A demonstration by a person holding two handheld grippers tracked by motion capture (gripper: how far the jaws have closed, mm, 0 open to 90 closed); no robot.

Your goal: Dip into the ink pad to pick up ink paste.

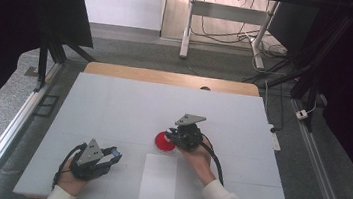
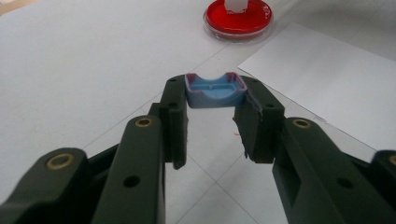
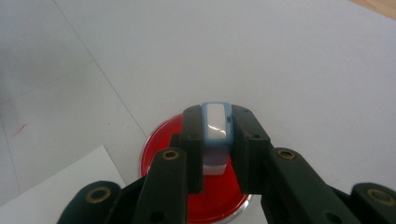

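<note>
The stamp point(image 3: 215, 135) is pinched upright in the right hand-held gripper point(image 1: 174, 135), directly over the red dish point(image 1: 164, 142). Its blue cap point(image 2: 215, 90) is clamped in the left hand-held gripper point(image 1: 112, 154), well apart on the counter point(image 1: 113, 107). The paper point(image 1: 159, 178) lies just beside the dish, nearer the right hand.

Even, soft light on the white surface point(image 1: 113, 107), faint shadows; dark edges in the high view; near jaws slightly blurred
</note>
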